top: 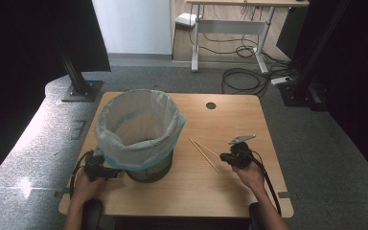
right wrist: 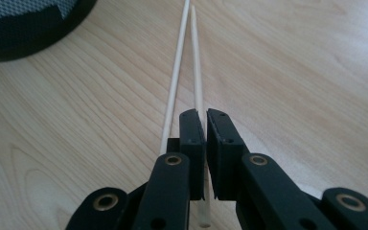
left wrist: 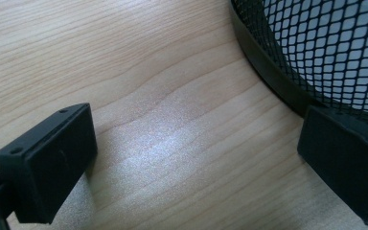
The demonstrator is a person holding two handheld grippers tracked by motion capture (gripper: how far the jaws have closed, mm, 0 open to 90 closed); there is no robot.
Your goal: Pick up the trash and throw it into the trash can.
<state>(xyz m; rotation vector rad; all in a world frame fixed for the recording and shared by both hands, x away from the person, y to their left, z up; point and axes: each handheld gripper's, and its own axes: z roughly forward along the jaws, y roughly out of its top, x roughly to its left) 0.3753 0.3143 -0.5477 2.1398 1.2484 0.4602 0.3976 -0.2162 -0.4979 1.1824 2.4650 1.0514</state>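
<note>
Two pale wooden chopsticks [top: 203, 154] lie on the wooden table [top: 220, 191], right of a black mesh bin [top: 148, 170] lined with a white and blue bag [top: 139, 129]. My right gripper [top: 224, 157] is shut on the near end of one chopstick [right wrist: 195, 57], which runs through the narrow gap between its jaws [right wrist: 205, 115]. The other chopstick [right wrist: 176, 72] passes just outside the left jaw. My left gripper [top: 111, 173] rests at the bin's base, open [left wrist: 196, 158] with only bare table between its jaws. Its right jaw sits against the mesh wall [left wrist: 326, 43].
A dark round hole [top: 211, 105] marks the table's far side. The bin's base [right wrist: 24, 28] shows at the upper left of the right gripper view. Beyond the table stand a black post foot [top: 79, 88], a white desk [top: 230, 24] and floor cables [top: 249, 76].
</note>
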